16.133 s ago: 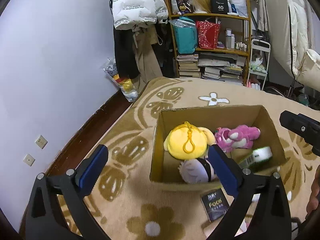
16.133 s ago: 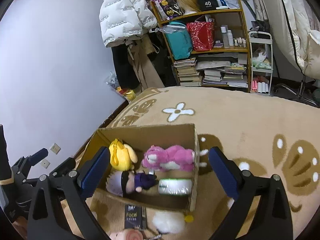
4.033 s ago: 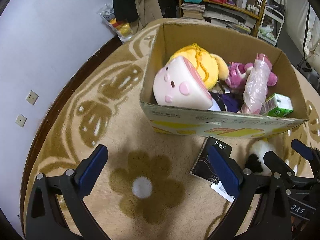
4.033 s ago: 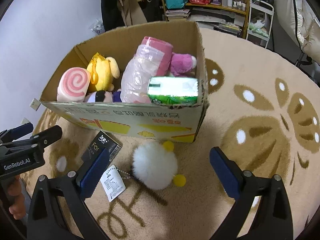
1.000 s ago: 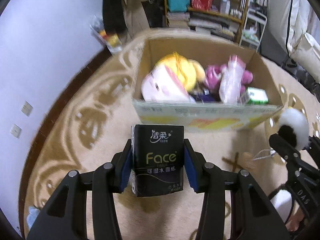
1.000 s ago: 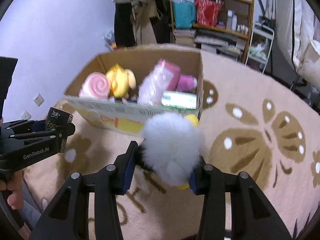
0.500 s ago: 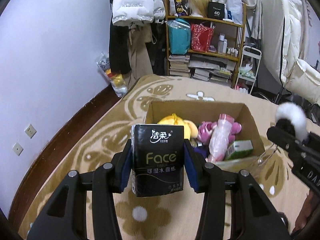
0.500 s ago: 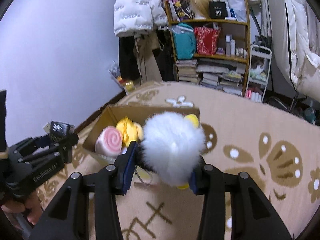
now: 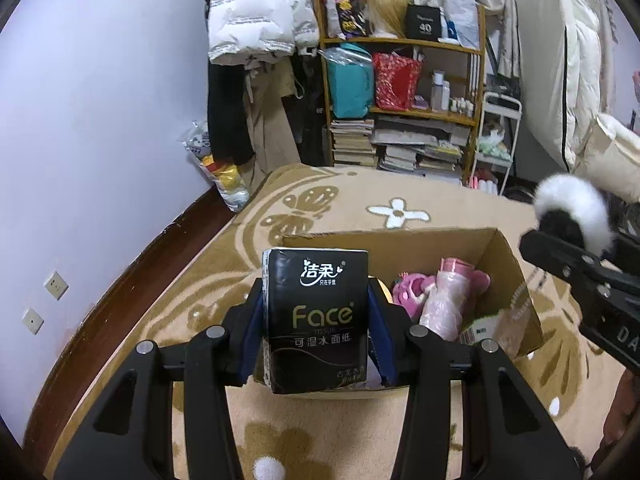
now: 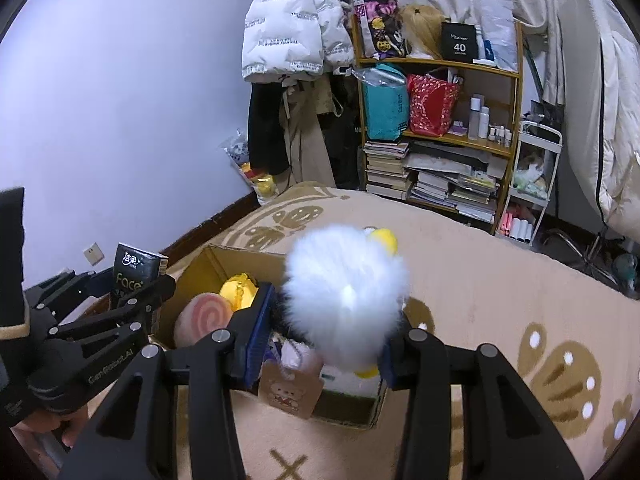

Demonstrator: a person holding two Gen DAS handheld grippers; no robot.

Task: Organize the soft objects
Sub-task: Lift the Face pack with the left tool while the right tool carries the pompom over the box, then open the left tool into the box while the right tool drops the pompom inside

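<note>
Cardboard box [image 9: 516,280] sits open on a tan carpet [image 9: 168,332] patterned with brown butterflies and white flowers, and everything here is placed relative to it. Just in front of the box's near wall, the left gripper [image 9: 316,324] is clamped on a black tissue pack [image 9: 316,320], held upright with the word "Face" facing the camera and blocking the view of the box's left half. Beside the box's right wall, raised above the rim, the right gripper [image 10: 324,328] is clamped on a white fluffy toy [image 10: 346,300] with small yellow parts showing at its top and bottom; a brown paper tag [image 10: 290,392] hangs under it in front of the box's near wall. Inside the box, toward the left, lie a pink swirl cushion [image 10: 204,318] and a yellow plush [image 10: 238,286]; toward the right lie a pink plush [image 9: 412,292], a pink roll in clear wrap [image 9: 446,304] leaning across it, and a green-and-white pack [image 9: 484,328] against the right wall. Well beyond the box's far wall stands a wooden shelf [image 9: 404,44] crowded with bags, bottles and stacked books, with a white puffer jacket [image 9: 256,12] hanging to its left against a pale purple wall [image 9: 100,100].
</note>
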